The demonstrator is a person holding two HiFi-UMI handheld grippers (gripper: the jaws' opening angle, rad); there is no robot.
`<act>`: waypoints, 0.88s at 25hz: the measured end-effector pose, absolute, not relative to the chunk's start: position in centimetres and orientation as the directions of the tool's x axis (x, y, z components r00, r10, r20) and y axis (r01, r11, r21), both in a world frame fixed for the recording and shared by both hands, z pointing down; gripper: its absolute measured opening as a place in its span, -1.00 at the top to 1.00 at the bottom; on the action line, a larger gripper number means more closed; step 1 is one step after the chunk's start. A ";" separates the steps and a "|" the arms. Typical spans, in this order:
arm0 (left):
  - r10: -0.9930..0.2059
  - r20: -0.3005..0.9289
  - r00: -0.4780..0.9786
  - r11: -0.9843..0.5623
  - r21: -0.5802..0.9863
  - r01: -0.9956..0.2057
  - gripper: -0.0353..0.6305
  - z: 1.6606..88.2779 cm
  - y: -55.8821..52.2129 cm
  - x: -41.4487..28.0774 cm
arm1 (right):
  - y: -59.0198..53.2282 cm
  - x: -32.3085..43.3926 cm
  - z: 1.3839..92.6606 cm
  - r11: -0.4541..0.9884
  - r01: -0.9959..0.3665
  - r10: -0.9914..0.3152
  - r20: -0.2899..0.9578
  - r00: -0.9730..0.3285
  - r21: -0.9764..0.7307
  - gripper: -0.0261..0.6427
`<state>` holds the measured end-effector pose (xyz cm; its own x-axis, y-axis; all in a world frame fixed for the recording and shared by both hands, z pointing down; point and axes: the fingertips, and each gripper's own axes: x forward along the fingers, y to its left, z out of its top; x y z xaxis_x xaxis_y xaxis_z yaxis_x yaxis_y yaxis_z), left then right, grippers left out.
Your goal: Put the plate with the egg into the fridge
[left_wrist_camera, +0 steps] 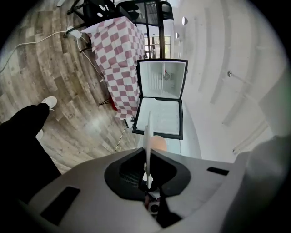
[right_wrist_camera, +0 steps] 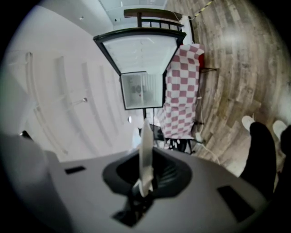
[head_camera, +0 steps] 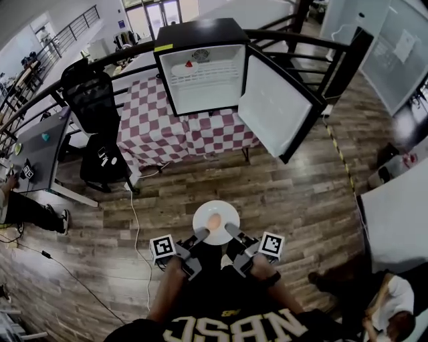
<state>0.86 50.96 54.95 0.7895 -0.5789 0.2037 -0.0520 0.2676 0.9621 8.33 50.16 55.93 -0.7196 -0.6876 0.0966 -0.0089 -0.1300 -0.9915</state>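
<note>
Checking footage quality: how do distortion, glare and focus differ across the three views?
Head view: fisheye bends the railing, plate bright yet sharp. Left gripper view: dark round vignette, sheen on the floor. Right gripper view: plate edge blurred close to the lens.

I'm watching an open office or lab hall: plank floor (head_camera: pixel 287 194), black office chair (head_camera: pixel 90 100) by a grey desk (head_camera: pixel 37 150), curved railing (head_camera: pixel 301 39), glass doors (head_camera: pixel 155 12) behind (fridge (head_camera: pixel 200 77) on a checked tablecloth (head_camera: pixel 160 133)).

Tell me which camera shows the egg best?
Head view: the pale brown egg lies in full sight on the round white plate. The left gripper view shows part of it beside the plate's edge; the right gripper view, none.
</note>
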 end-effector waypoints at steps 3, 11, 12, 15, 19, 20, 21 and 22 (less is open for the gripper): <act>-0.575 0.175 0.799 0.245 0.969 -0.037 0.78 54.4 47.5 0.0 | 46.9 7.4 55.5 -0.096 -0.011 -0.665 0.073 -0.744 -0.995 0.80; -0.569 0.116 0.814 0.195 0.981 -0.004 0.78 52.6 37.6 -2.5 | 36.8 4.5 53.7 -0.020 -0.096 -0.593 0.089 -0.800 -0.995 0.80; -0.560 0.103 0.822 0.175 0.985 -0.004 0.78 52.3 36.3 -2.9 | 35.4 4.0 53.6 -0.011 -0.108 -0.586 0.094 -0.805 -0.994 0.80; -0.528 0.052 0.848 0.083 0.996 -0.009 0.77 51.2 33.0 -4.0 | 32.1 2.5 53.7 0.035 -0.173 -0.560 0.124 -0.819 -0.984 0.80; -0.522 0.025 0.853 0.028 1.000 -0.012 0.77 50.2 29.9 -6.1 | 29.0 0.1 52.9 0.054 -0.116 -0.569 0.065 -0.820 -0.992 0.80; -0.519 0.023 0.855 0.027 1.000 -0.010 0.77 50.3 29.4 -6.4 | 28.5 -0.2 52.9 0.059 -0.120 -0.577 0.065 -0.814 -0.991 0.80; -0.514 0.023 0.858 0.030 1.000 -0.008 0.78 50.5 28.8 -6.7 | 28.0 -0.4 53.0 0.067 -0.144 -0.577 0.079 -0.813 -0.987 0.80; -0.508 0.021 0.861 0.033 0.999 -0.004 0.77 50.6 28.3 -6.8 | 27.5 -0.5 53.2 0.074 -0.175 -0.569 0.103 -0.816 -0.982 0.80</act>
